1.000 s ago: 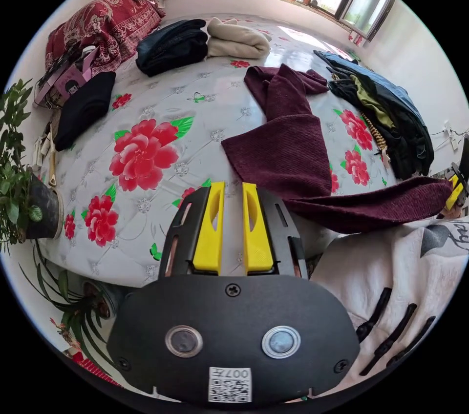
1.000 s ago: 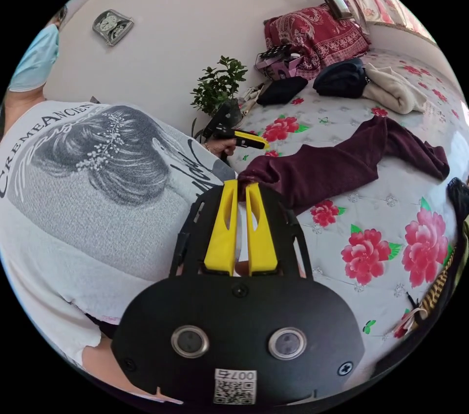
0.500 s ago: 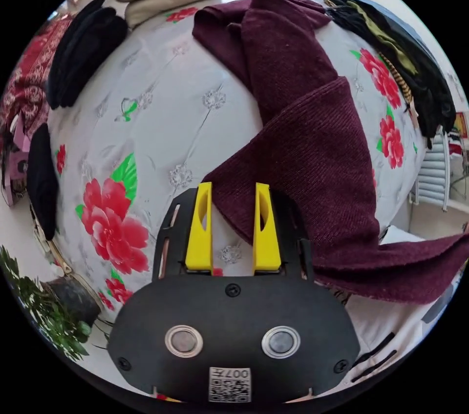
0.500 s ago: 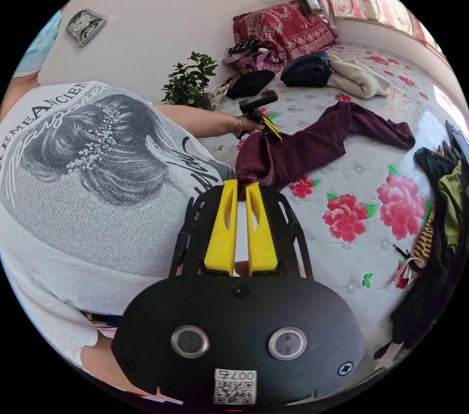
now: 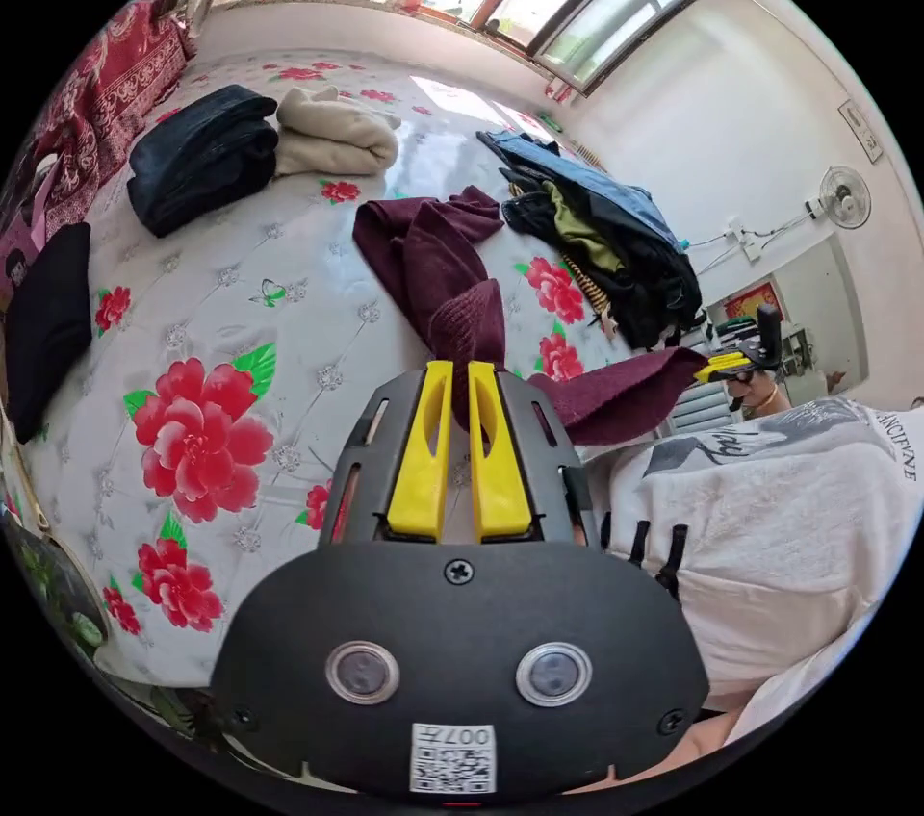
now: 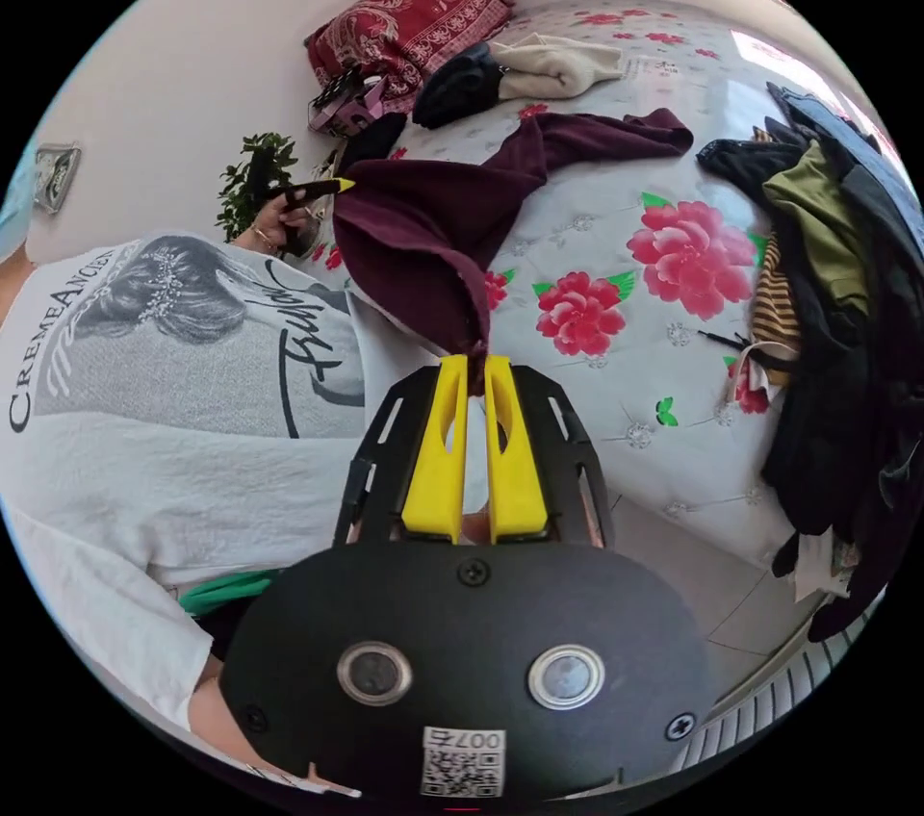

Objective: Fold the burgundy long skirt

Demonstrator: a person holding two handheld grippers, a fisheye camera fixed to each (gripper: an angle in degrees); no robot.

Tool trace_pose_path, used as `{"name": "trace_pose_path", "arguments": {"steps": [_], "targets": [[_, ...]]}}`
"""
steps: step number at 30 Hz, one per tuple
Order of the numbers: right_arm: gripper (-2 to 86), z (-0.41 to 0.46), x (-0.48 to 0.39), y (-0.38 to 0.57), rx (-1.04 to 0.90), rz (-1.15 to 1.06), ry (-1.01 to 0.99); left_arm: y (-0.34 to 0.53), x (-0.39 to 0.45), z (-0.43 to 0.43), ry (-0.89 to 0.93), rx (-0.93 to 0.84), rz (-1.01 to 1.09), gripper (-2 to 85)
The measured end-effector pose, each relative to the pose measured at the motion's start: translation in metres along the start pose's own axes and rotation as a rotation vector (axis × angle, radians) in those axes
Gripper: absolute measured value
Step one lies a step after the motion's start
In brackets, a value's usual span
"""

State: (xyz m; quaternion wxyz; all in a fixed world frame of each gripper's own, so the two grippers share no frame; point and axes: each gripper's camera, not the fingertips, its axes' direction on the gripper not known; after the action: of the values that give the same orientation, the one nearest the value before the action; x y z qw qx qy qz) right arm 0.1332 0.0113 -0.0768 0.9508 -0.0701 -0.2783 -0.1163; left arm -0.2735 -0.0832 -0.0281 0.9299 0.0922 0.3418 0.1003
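The burgundy skirt lies partly on the flowered mattress, its near edge lifted off the bed. My left gripper is shut on one bunched corner of that edge. The cloth runs on to the right, where my right gripper holds the other corner beside the person's white shirt. In the right gripper view, my right gripper is shut on a pinched corner, and the skirt stretches up to the left gripper in the person's hand. The skirt's far end trails crumpled across the bed.
A folded dark garment and a cream one lie at the bed's far side, a black one at its left. A heap of dark clothes covers the right side. A red pillow and a plant stand near the wall.
My left gripper was open around the skirt's near edge and has closed on it and lifted it. The right gripper stayed shut on its corner and rose, so the edge now hangs between both.
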Motion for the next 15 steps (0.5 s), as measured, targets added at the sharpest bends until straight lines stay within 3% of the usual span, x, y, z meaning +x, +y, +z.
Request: {"name": "trace_pose_path", "arguments": {"steps": [3,6,8,9,11,13,15], "targets": [[0.3,0.016,0.042,-0.069,-0.057,0.059,0.079,-0.049,-0.054,0.025,0.158,-0.005,-0.154,-0.1],[0.4,-0.058,0.044,-0.166,0.063,0.059,0.272,-0.145,-0.047,-0.001,0.251,0.106,-0.144,-0.3],[0.4,-0.197,-0.013,-0.218,0.372,-0.008,0.419,-0.207,-0.004,-0.064,0.199,0.243,-0.007,-0.3],[0.5,-0.234,-0.034,-0.222,0.461,-0.026,0.46,-0.235,0.03,-0.12,0.169,0.37,0.087,-0.3],[0.5,-0.357,-0.128,-0.202,0.835,-0.08,0.627,-0.251,0.078,-0.206,0.156,0.57,0.206,-0.3],[0.6,-0.41,-0.19,-0.169,1.039,-0.156,0.695,-0.237,0.127,-0.296,0.118,0.77,0.319,-0.4],[0.6,-0.432,-0.236,-0.136,1.172,-0.248,0.746,-0.214,0.15,-0.337,0.115,0.851,0.39,-0.3]]}}
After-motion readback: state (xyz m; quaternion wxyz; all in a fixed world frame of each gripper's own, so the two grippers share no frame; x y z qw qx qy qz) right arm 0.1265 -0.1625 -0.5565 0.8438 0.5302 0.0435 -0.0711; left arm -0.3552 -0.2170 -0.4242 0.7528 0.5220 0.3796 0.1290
